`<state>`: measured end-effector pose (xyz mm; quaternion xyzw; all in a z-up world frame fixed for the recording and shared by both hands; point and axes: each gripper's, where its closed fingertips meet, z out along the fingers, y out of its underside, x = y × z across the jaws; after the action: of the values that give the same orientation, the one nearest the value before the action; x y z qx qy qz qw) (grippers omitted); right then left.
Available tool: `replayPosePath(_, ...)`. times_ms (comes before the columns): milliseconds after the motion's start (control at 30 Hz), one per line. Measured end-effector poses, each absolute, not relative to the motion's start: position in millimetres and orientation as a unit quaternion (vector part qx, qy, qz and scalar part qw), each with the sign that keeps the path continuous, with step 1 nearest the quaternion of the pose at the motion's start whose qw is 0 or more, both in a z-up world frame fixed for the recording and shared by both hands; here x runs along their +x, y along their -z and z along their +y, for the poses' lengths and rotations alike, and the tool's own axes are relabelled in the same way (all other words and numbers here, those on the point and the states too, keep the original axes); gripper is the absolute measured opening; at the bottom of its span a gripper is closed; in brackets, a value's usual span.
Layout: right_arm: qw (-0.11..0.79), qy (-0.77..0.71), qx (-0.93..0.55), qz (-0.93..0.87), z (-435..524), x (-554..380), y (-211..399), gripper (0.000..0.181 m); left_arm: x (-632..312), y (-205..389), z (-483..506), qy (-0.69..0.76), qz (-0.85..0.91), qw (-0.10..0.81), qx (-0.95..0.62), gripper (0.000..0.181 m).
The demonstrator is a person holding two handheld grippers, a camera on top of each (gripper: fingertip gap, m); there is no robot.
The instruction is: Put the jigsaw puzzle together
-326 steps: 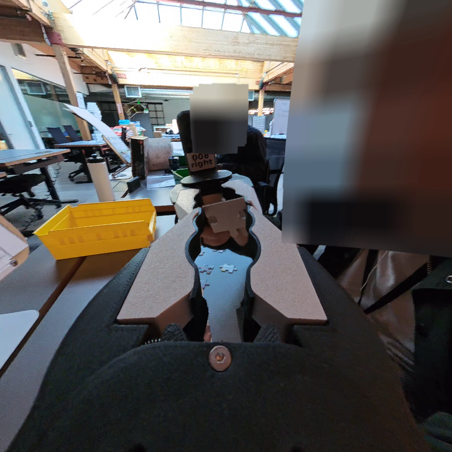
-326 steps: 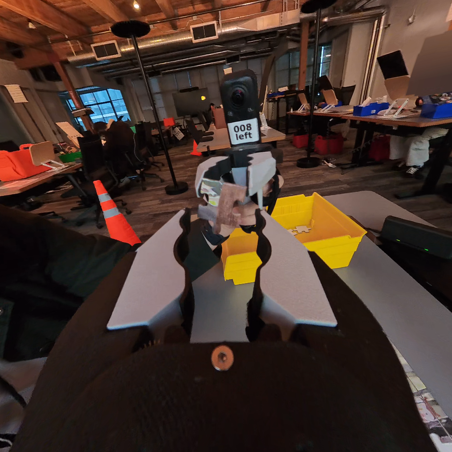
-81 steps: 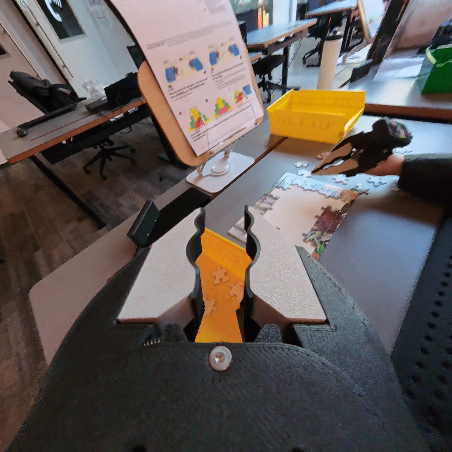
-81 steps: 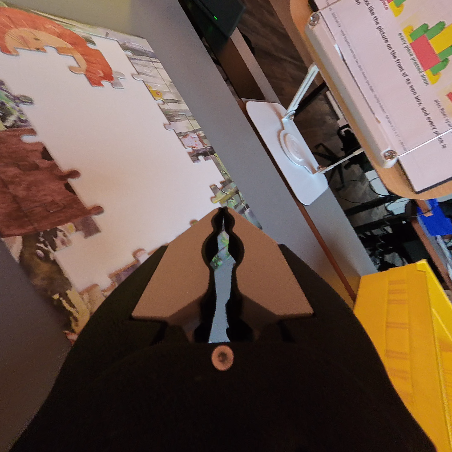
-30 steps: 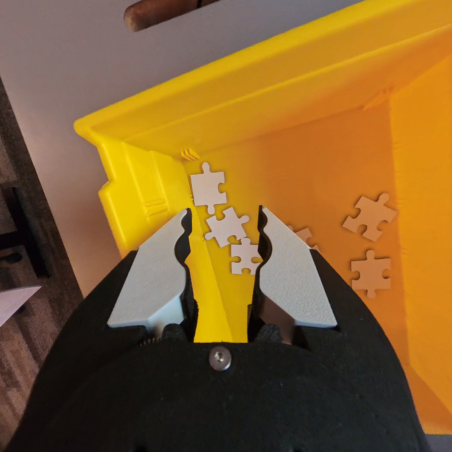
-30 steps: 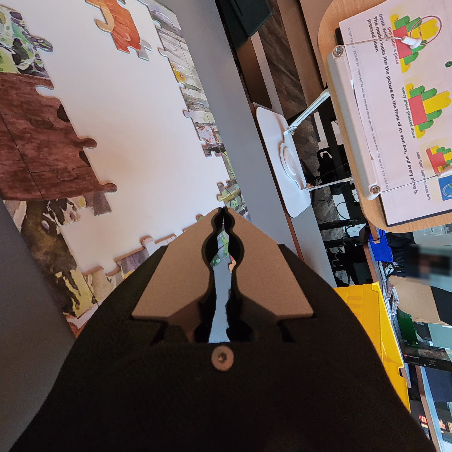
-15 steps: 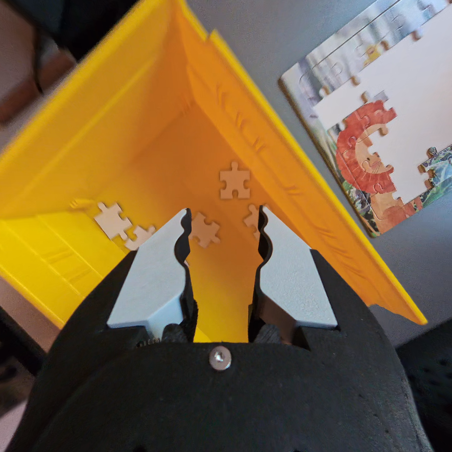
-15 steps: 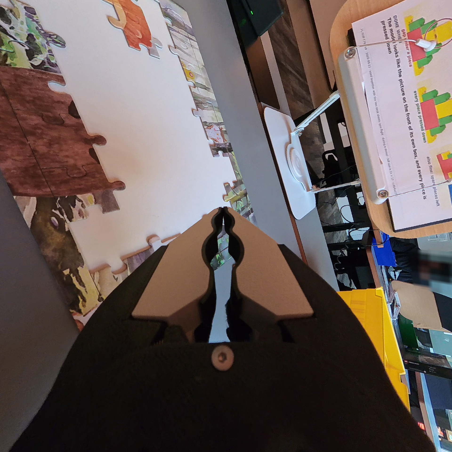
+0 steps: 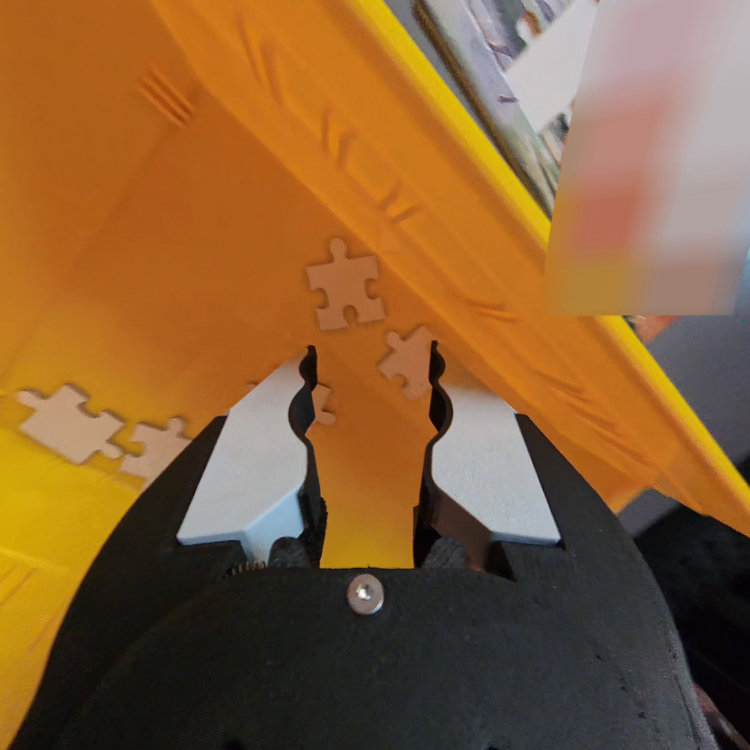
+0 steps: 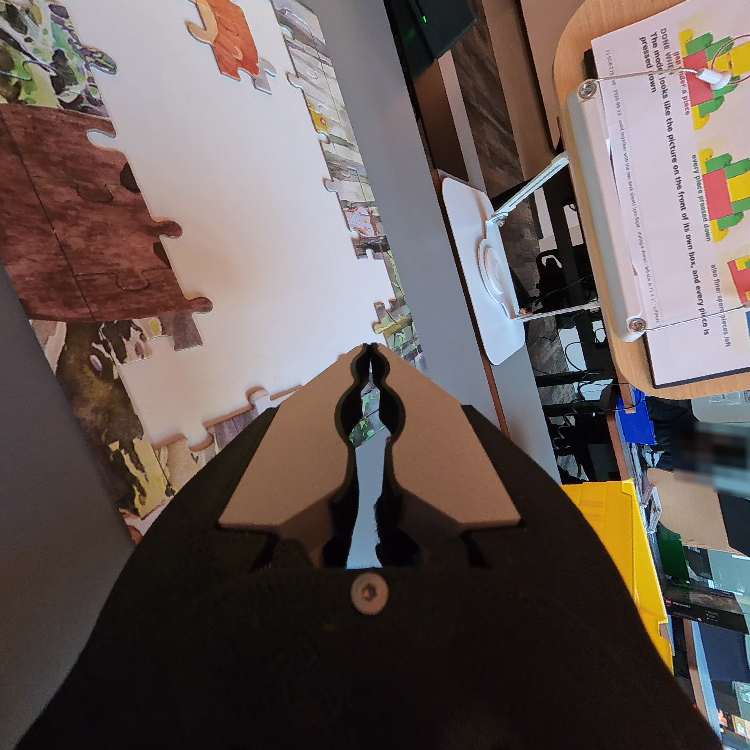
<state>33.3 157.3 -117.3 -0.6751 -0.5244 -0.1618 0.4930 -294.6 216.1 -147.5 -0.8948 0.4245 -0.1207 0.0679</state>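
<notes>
Yellow bin (image 9: 466,170) holds blank-side-up pieces (image 9: 345,284) under our spread left gripper (image 9: 371,349); right gripper (image 10: 370,350) pinched together over the puzzle (image 10: 101,211), printed sheet (image 10: 686,195) beside.

— What stands past the grey tabletop's (image 10: 410,195) long edge?

— A rounded wooden board (image 10: 566,57), tilted on a metal arm above a white base plate (image 10: 470,243). A printed sheet with coloured block drawings (image 10: 690,182) is held to it by thin wire.

— Anything else along that edge?

— A black box with a small green light (image 10: 434,28), towards the far corner. Below, on dark wood flooring (image 10: 487,113), a blue container (image 10: 635,418) and a cardboard box (image 10: 686,515).
</notes>
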Motion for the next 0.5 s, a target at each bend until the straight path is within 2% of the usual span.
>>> replayPosePath(67,0.492,0.161,-0.676,-0.525,157.2,33.4,118.0,0.0,-290.1,149.0,199.7,0.147,0.439,0.029,-0.886,0.055)
replayPosePath(200,0.488,0.162,-0.676,-0.527,157.1,33.5,119.4,0.0,-288.6,154.5,187.3,0.128,0.479,0.009,-0.868,0.059)
replayPosePath(333,0.486,0.162,-0.676,-0.529,156.9,33.2,120.6,0.0,-295.7,159.2,189.8,0.07,0.489,0.016,-0.869,0.057)
replayPosePath(433,0.483,0.162,-0.677,-0.531,156.8,33.3,121.6,0.0,-309.7,162.7,199.5,-0.006,0.499,0.025,-0.866,0.071)
replayPosePath(500,0.482,0.163,-0.677,-0.531,156.6,33.2,121.9,0.0,-306.9,162.9,198.4,-0.001,0.502,0.027,-0.865,0.067)
